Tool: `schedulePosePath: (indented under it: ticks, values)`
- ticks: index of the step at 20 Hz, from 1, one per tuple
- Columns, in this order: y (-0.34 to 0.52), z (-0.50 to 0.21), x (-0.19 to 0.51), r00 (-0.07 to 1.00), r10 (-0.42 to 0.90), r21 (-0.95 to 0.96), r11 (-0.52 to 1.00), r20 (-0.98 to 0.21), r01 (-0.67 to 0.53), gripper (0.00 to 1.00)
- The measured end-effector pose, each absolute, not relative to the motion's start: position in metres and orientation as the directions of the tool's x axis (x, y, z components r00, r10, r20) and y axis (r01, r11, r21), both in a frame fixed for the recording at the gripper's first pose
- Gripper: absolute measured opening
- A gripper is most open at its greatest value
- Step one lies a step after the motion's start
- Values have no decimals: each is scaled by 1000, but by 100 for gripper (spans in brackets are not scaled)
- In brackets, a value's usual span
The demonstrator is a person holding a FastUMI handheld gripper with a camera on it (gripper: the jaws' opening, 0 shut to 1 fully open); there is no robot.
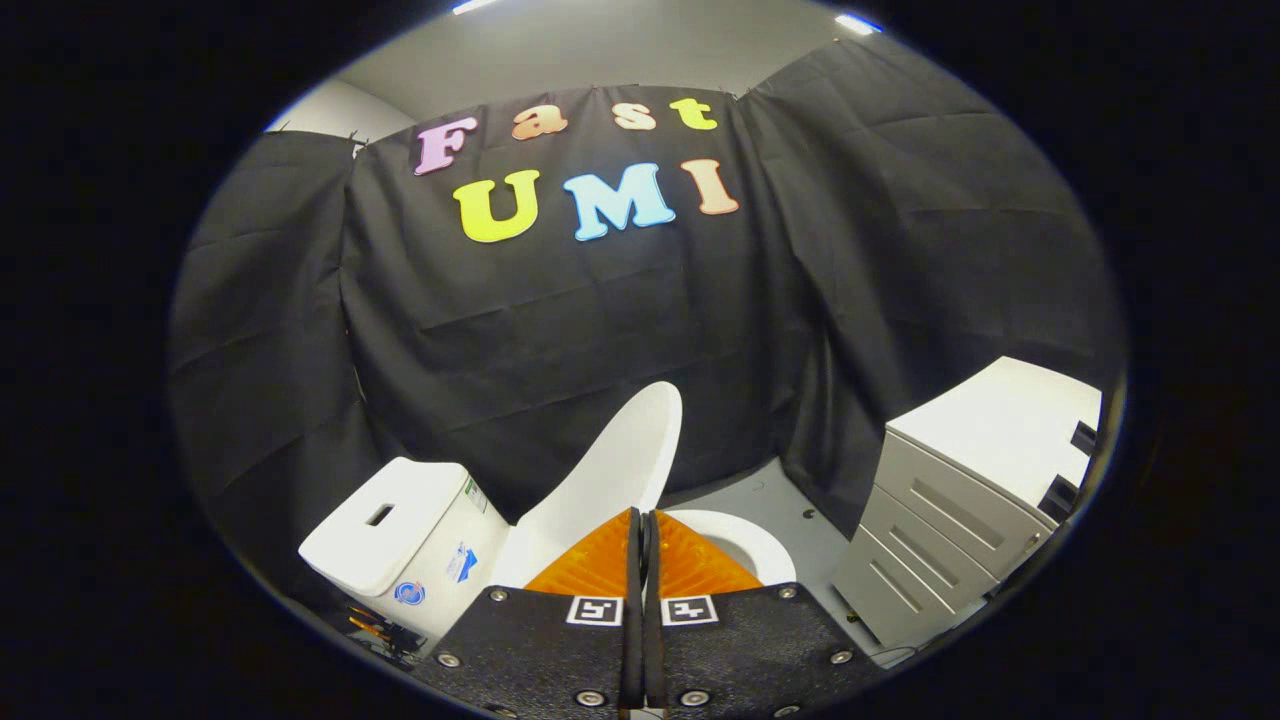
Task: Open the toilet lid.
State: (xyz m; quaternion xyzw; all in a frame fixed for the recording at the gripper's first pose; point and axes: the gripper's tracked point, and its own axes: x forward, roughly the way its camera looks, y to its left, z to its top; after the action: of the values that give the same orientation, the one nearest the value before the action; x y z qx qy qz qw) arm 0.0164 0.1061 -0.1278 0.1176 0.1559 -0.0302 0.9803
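Lid [610, 470] raised, tilted back toward the tank [395, 530], just beyond my fingers. Seat [745, 540] exposed to its right. My gripper [642, 545]: orange fingers [590, 560] pressed together, holding nothing. Drawer cabinet [960, 510] stands well apart, right, on the grey floor [770, 495].

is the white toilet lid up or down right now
Up. The white plastic toilet lid stands raised, tilted toward the white tank, baring the seat ring beyond the shut orange-fingered gripper.

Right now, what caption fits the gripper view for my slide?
Shut orange-fingered gripper before a white toilet's raised lid, white tank beside it, grey drawer cabinet opposite.
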Motion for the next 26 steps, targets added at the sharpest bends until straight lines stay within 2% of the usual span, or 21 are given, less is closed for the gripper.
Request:
schedulePosePath:
  ticks: [11,16,26]
  values:
    - [162,-79,22,969,-59,182,978,-238,105,0]
    - [193,-55,25,974,-62,-31,998,-217,57,0]
    - [259,-30,29,983,16,-16,1000,-181,-19,0]
